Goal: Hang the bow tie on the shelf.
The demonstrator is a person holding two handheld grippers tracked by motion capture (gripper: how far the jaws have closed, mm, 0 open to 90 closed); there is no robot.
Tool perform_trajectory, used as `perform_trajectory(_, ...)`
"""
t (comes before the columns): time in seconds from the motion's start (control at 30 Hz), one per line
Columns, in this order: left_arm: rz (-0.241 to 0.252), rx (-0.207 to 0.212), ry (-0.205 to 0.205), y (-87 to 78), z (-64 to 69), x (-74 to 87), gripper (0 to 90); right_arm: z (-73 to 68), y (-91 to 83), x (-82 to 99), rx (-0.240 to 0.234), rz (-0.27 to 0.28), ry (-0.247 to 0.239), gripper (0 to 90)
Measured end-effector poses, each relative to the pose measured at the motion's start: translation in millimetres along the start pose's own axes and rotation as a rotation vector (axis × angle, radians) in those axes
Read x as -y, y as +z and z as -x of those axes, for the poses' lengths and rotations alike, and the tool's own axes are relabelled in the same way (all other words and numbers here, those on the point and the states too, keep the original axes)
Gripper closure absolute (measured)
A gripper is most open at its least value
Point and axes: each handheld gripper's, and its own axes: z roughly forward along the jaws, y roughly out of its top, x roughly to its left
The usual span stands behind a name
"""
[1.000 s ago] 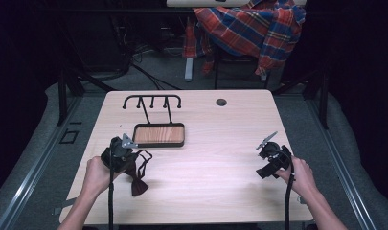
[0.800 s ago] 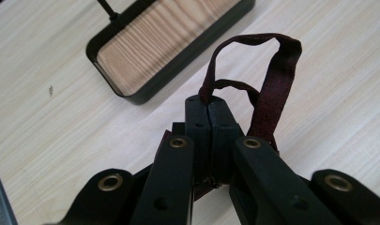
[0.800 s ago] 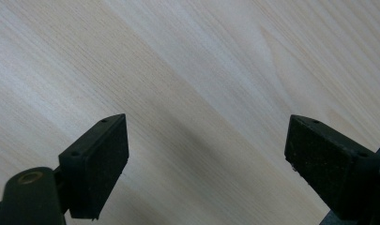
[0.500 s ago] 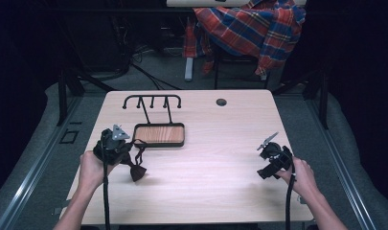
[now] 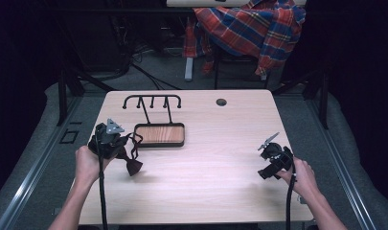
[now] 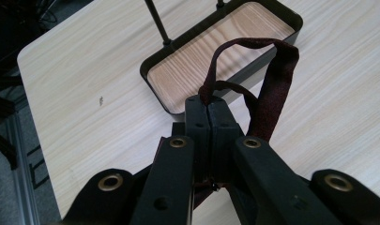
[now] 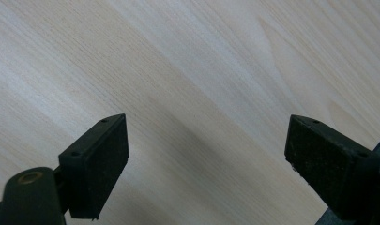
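My left gripper (image 5: pixel 123 147) is at the table's left, just left of the rack's tray, and is shut on the thin strap (image 6: pixel 276 79) of a dark red bow tie (image 5: pixel 132 166). The bow hangs below the jaws, just over the tabletop. In the left gripper view the jaws (image 6: pixel 208 102) pinch the strap, which loops up toward the tray. A black metal rack (image 5: pixel 152 101) with several hooks rises from a wood-bottomed tray (image 5: pixel 159 135) (image 6: pixel 201 58). My right gripper (image 5: pixel 266 166) (image 7: pixel 206 159) is held open low over bare wood at the right, nothing between its fingers.
A light wooden table (image 5: pixel 211 191) has a round cable hole (image 5: pixel 221 102) near its far edge. A plaid shirt (image 5: pixel 249 28) is draped over a chair behind the table. Dark floor and cables surround it.
My left gripper has moved away from the person and a little left, toward the tray, carrying the bow tie upward with it. The right gripper has stayed put.
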Motion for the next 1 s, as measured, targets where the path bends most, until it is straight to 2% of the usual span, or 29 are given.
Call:
perform_trajectory(0.03,-0.004,0.0,0.002,-0.4,-1.5,-0.7,89.1,-2.1,2.4,1.0,-0.003,0.035,0.029,13.6)
perform_trajectory(0.07,-0.001,-0.003,-0.005,0.0,-1.9,-0.9,89.1,-0.3,-0.1,-0.4,0.002,-0.001,-0.001,13.6)
perform_trajectory(0.33,-0.005,-0.013,0.004,-2.5,-6.3,-5.6,89.1,-0.4,2.1,1.5,-0.006,0.014,0.02,13.6)
perform_trajectory(0.37,-0.004,-0.014,0.003,-2.4,-6.5,-6.0,89.1,-0.3,0.6,0.9,0.0,-0.001,0.011,13.6)
perform_trajectory(0.43,-0.004,-0.014,0.005,-2.7,-7.3,-6.9,89.1,-1.1,2.7,2.1,-0.007,0.027,0.033,13.6)
perform_trajectory(0.5,-0.005,-0.009,0.004,-2.7,-7.7,-7.8,89.1,0.6,1.4,1.5,0.002,0.003,0.016,13.6)
perform_trajectory(0.63,-0.007,-0.005,0.007,-2.9,-7.8,-10.4,89.1,1.1,0.5,2.0,-0.005,0.024,0.03,13.6)
perform_trajectory(0.73,-0.006,-0.01,0.006,-4.2,-9.0,-13.0,89.1,1.8,-1.3,1.3,0.002,0.004,0.011,13.6)
perform_trajectory(0.87,-0.001,-0.011,-0.001,-6.2,-12.5,-16.1,89.1,1.0,0.6,2.3,-0.001,0.027,0.032,13.6)
perform_trajectory(1.0,-0.002,-0.017,-0.006,-7.0,-14.8,-18.9,89.1,1.5,-0.8,1.2,0.004,0.004,0.014,13.5)
